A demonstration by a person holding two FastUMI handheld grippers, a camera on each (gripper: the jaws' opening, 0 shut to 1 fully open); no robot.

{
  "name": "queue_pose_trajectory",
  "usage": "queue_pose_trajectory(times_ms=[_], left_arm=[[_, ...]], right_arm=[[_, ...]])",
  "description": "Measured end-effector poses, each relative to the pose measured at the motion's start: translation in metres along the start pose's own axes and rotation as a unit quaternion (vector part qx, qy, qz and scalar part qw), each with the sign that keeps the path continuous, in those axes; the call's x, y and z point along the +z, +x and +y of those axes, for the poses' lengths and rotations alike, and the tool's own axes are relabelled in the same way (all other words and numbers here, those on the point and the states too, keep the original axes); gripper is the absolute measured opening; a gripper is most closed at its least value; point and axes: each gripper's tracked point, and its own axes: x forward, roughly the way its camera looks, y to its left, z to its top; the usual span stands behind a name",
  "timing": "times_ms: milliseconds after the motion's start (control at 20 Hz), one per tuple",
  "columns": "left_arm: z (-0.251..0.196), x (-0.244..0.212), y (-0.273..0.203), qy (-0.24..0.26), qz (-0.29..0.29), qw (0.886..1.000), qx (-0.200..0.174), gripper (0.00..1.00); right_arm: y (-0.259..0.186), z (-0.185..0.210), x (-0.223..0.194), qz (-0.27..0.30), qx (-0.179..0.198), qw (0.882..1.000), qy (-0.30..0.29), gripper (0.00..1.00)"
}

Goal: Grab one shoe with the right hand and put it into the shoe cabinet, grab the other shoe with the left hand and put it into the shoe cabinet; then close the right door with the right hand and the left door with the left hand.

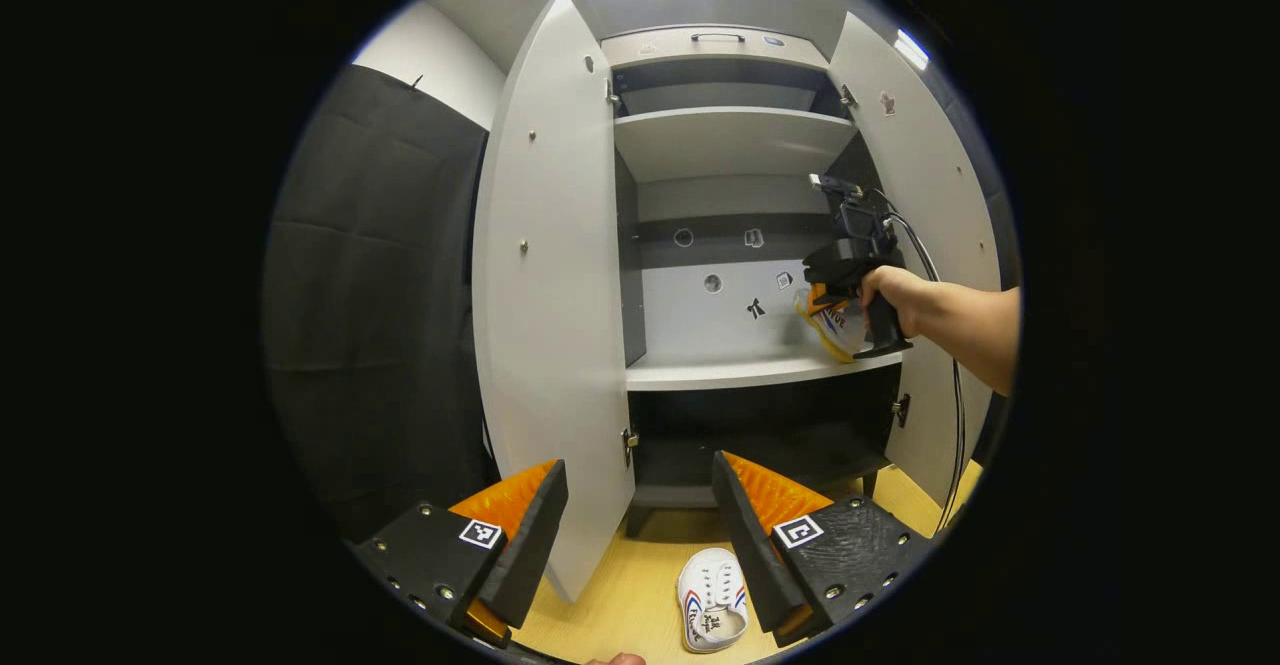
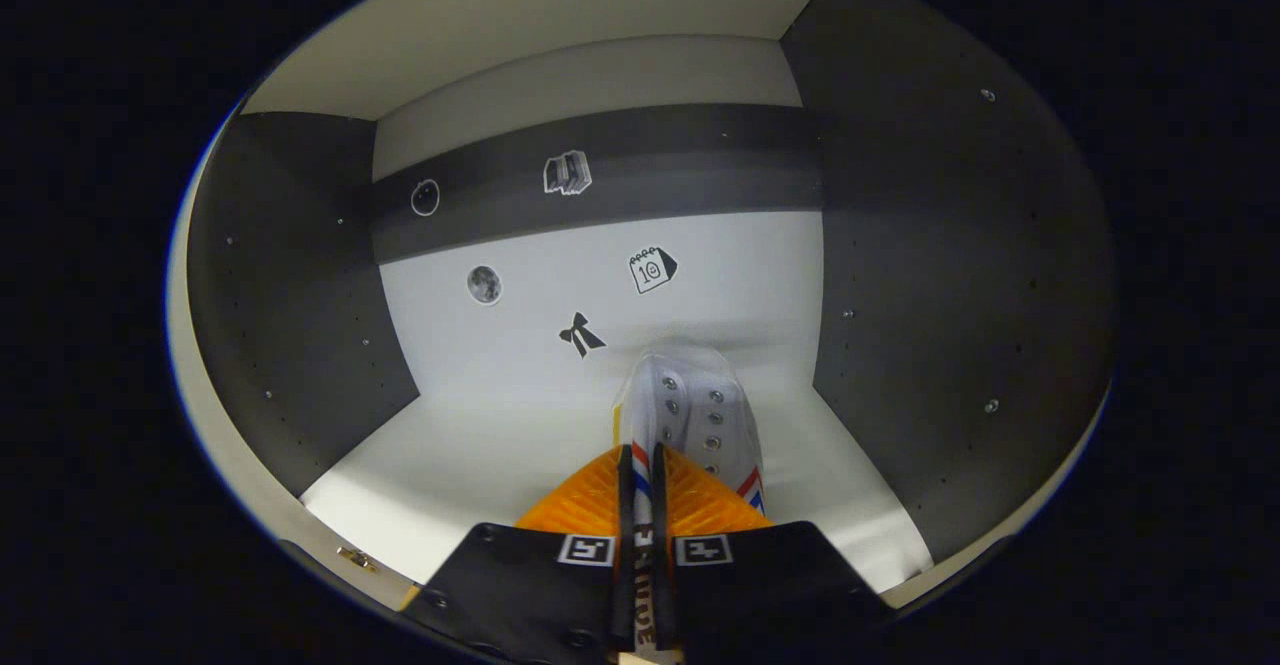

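Between the right gripper (image 2: pixel 644 505) fingers, the side wall of the first shoe (image 2: pixel 700 415) is pinched, both fingers pressed on the thin edge; grip is taken at the heel end so the toe points toward the cabinet's back panel (image 2: pixel 600 285) and goes in first; the shoe is seen just above or on the middle shelf (image 2: pixel 480 455), contact cannot be told; in the left gripper view it hangs tilted, sole outward, over the right end of that shelf (image 1: pixel 740 373), held by a hand (image 1: pixel 890 290); release is judged not yet done.

The left gripper (image 1: pixel 640 535) fingers are spread wide with nothing between them; it is held low, in front of the cabinet's bottom compartment, presumably staged for its own pick; the second shoe (image 1: pixel 712 600) lies upright on the wooden floor (image 1: pixel 620 585), just in front of the cabinet, beside the inner edge of one finger, not touched.

Both doors, left door (image 1: pixel 550 285) and right door (image 1: pixel 925 195), are swung fully open, kept clear for loading; closing is judged the last step; risk: shoe tipping off the shelf edge if dropped tilted.
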Motion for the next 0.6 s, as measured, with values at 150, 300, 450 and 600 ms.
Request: queue_pose_trajectory(times_ms=[150, 300, 450, 600], left_arm=[[-0.002, -0.007, 0.005, -0.004, 0.01, 1.0, -0.006, 0.8], [-0.006, -0.016, 0.016, -0.016, 0.027, 0.999, -0.018, 0.79], [-0.009, -0.027, 0.029, -0.035, 0.043, 0.998, -0.034, 0.8], [-0.015, -0.039, 0.04, -0.044, 0.061, 0.996, -0.057, 0.8]], right_arm=[[-0.012, 0.007, 0.021, -0.049, 0.003, 0.999, -0.022, 0.17], [-0.036, 0.013, 0.033, -0.081, 0.017, 0.996, -0.03, 0.64], [-0.069, 0.013, 0.033, -0.11, 0.018, 0.993, -0.043, 0.96], [-0.106, 0.013, 0.027, -0.135, 0.02, 0.988, -0.067, 0.96]])
